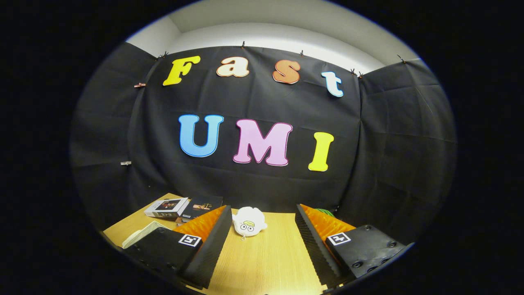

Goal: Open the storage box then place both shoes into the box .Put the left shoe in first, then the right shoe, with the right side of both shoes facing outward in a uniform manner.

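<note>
Wooden table (266, 262) ahead; my gripper (264, 229) spread wide, grasping nothing. Plush toy (249, 221) just beyond fingers, books (168, 207) beside. Can't see storage box or shoes; I locate box before committing.

The surface (266, 262) looks like pale wood or wood laminate with fine straight grain and a smooth, softly shining finish under the light. At 12 o'clock beyond the tool (264, 237), whose fingers stand wide apart holding nothing, lies a white plush toy (249, 221), soft, matt cloth. The fingers' inner pads (213, 241) look ribbed and matt, like rubber. At 10 o'clock lie a glossy printed box (167, 207), a dark, slightly shiny booklet (202, 206), and an open book (141, 234) of matt paper.
</note>
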A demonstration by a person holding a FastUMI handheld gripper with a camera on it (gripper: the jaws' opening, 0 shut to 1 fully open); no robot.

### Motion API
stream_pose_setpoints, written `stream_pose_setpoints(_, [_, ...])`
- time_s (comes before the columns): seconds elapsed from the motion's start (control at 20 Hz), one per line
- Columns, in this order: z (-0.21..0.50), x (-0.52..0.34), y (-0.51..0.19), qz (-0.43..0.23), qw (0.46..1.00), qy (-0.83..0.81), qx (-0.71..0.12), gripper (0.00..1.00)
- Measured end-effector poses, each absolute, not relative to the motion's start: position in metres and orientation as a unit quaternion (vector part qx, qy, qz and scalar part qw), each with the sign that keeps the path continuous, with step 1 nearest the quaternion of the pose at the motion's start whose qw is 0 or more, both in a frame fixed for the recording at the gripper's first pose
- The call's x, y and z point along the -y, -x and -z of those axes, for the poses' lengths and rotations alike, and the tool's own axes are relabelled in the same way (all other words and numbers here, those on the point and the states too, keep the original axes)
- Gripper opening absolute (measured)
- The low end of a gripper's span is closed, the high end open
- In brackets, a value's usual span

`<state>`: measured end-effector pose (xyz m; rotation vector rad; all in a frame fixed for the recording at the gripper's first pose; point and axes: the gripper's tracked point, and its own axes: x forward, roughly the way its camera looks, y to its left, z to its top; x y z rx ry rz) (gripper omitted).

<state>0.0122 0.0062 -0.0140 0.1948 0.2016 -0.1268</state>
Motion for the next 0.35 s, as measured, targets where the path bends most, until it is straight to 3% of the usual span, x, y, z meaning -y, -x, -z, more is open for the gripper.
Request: stream_pose_setpoints(0.35, [0.0161,-0.0022,-0.0138,0.065,0.988,-0.095,-0.102,0.96])
